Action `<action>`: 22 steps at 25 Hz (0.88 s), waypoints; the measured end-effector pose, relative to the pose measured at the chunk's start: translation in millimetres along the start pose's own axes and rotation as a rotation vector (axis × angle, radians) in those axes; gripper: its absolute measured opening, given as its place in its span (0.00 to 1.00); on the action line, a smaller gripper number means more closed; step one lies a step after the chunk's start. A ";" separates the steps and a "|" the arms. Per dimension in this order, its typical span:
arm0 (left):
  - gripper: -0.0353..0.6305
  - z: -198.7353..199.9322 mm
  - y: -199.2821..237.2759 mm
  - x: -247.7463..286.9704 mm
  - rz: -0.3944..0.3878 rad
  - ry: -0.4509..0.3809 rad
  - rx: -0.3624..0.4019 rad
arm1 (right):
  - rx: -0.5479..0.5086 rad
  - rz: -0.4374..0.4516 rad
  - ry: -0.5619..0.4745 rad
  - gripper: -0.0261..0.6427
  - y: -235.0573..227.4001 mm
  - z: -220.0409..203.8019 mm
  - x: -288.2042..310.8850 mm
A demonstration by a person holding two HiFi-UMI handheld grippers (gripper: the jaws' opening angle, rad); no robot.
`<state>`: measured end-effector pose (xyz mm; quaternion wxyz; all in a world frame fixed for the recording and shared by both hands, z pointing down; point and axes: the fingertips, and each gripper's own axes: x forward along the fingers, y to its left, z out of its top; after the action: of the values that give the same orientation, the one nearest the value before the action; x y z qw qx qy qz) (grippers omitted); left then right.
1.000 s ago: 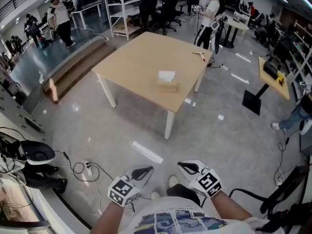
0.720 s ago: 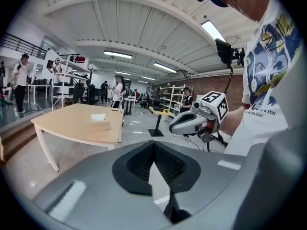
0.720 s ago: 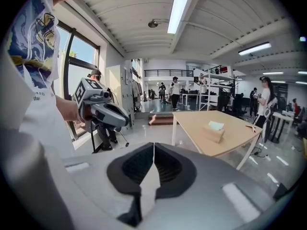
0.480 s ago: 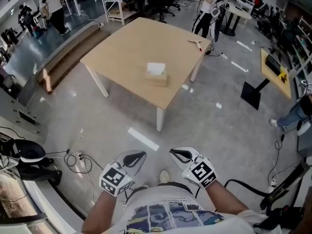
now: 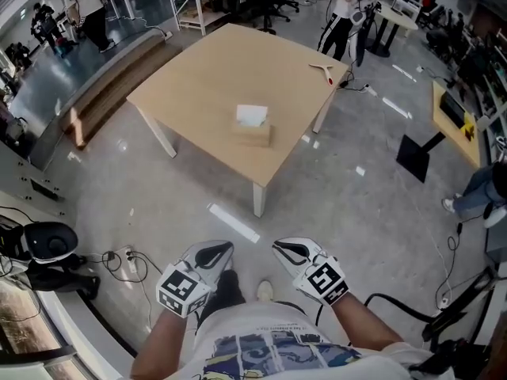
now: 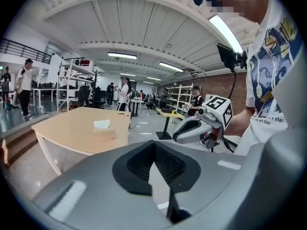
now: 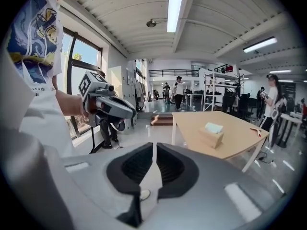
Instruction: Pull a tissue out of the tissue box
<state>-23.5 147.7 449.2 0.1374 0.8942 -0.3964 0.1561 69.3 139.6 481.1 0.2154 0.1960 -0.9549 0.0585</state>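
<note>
A grey polished floor [image 5: 356, 212] fills most of the head view. On it, far from the person, stands a square light-wood table [image 5: 198, 77] on white legs, seen corner-on. At the near edge, well apart from the table with bare floor between, the person holds both tongs low in front of the body.

The left tongs [image 5: 222, 248] point forward and slightly right. In the left gripper view their two black pads meet at the tips, jaws together, with nothing between them. The right tongs [image 5: 283, 248] sit just beside them on the right, pointing forward and slightly left. The right gripper view shows those pads drawn together too, leaving only a thin slit, and nothing is held.

The tissue box [image 5: 252, 134], cardboard brown, lies on the table towards its near corner, far ahead of both tongs and roughly in line with the gap between them. A white tissue [image 5: 252, 115] stands up out of its top.

A power strip [image 5: 127, 257] lies on the floor at the near left. A light shoe [image 5: 264, 291] shows between the person's wrists. At the table's far right corner lies a small white T-shaped tool [image 5: 322, 69].
</note>
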 end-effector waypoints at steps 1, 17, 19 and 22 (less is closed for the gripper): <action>0.06 1.3 5.6 2.8 -0.004 -0.005 -0.005 | 0.000 -0.004 0.001 0.06 -4.8 1.5 3.8; 0.06 36.8 153.3 31.8 -0.159 -0.028 0.033 | 0.050 -0.114 0.038 0.06 -79.6 70.6 121.0; 0.06 37.5 171.7 31.2 -0.177 -0.021 0.042 | 0.052 -0.125 0.036 0.06 -83.3 80.3 137.6; 0.06 34.4 194.8 34.9 -0.202 -0.008 0.038 | 0.060 -0.145 0.030 0.06 -87.0 90.2 156.3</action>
<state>-141.8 -14.5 455.1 0.1336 0.9327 -0.3017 0.1455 -60.8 -12.4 470.1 0.2276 0.2700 -0.9326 0.0744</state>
